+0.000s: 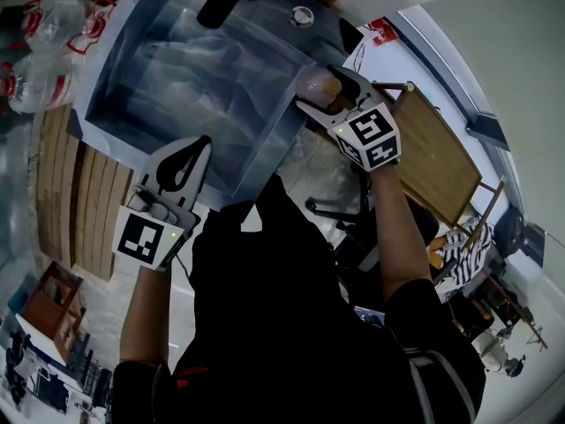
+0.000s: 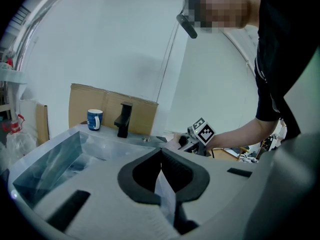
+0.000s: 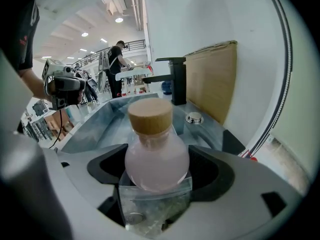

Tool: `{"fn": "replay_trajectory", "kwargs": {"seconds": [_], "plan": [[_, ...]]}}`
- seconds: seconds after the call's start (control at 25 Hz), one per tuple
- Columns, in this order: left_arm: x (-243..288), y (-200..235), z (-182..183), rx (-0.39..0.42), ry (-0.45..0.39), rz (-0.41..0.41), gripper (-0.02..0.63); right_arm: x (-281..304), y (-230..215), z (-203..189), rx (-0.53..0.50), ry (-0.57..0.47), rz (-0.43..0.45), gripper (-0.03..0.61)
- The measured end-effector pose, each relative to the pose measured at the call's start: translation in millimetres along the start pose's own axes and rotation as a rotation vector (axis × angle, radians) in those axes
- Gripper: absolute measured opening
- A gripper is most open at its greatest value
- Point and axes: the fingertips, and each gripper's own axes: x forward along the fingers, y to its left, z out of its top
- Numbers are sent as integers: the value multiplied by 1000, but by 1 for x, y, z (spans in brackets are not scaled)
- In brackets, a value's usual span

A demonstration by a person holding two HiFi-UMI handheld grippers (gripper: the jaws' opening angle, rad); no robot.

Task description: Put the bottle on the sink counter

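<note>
A round bottle (image 3: 156, 156) of pale pink liquid with a wooden cap sits upright between the jaws of my right gripper (image 3: 158, 165), which is shut on its belly. In the head view that gripper (image 1: 325, 95) holds the bottle (image 1: 318, 84) over the right rim of the grey sink (image 1: 275, 129), beside the counter strip (image 1: 331, 34). My left gripper (image 1: 196, 148) hovers at the sink's near edge. Its jaws are shut with nothing between them (image 2: 161, 159).
A black faucet (image 3: 175, 81) and a round drain knob (image 3: 194, 117) stand on the counter behind the basin. A blue mug (image 2: 94, 119) sits left of the faucet, in front of cardboard (image 2: 100, 104). Clear plastic bottles (image 1: 40, 51) lie left of the sink. A wooden table (image 1: 437, 153) stands to the right.
</note>
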Motion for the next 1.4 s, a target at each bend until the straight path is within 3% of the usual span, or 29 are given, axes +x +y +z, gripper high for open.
{"fn": "replay_trajectory", "kwargs": {"seconds": [0.72,1.4], "plan": [[-3,-4,3,12,2,6,18,1,2,-1,-50,0,-39,377],[-5,-13,3,23,1,1,18,-10,2,2,-48,-69,-47,380]]}}
